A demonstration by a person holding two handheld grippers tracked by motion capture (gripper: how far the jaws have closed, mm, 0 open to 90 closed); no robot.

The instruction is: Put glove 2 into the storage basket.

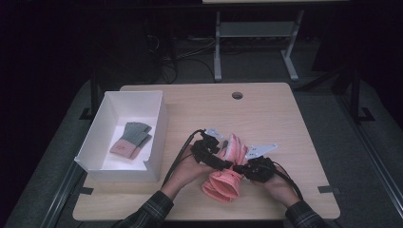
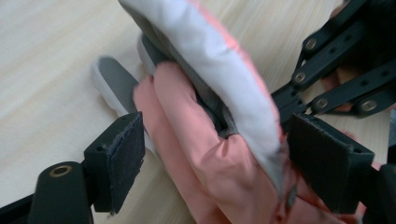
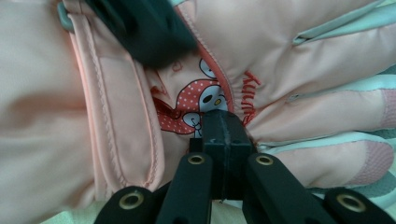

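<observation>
Wooden table takes up centre of high view, w/ a round hole near its far edge. White open box sits on table at left of frame; inside it lies a folded grey-and-pink item, prob. another glove, too small to be sure.

Pink glove lies lower centre of high view, between the two hands. Long axis runs roughly bottom-left to top-right: cuff opening toward bottom edge of frame, fingers toward upper right. In right gripper view the glove's back faces the camera, w/ a red dotted cartoon print & red lettering; fingers run off to right of that frame, cuff to left.

Left gripper comes in from left of glove; in left gripper view its jaws stand spread, one either side of the glove's pink-and-white edge, not squeezing it. Right gripper sits at glove's right side; in right gripper view its jaws are pressed together, tips against the fabric by the print, though whether any cloth is caught between them can't be made out.

Plaid sleeves enter at bottom edge. Metal desk frame stands upper centre, beyond the table.
</observation>
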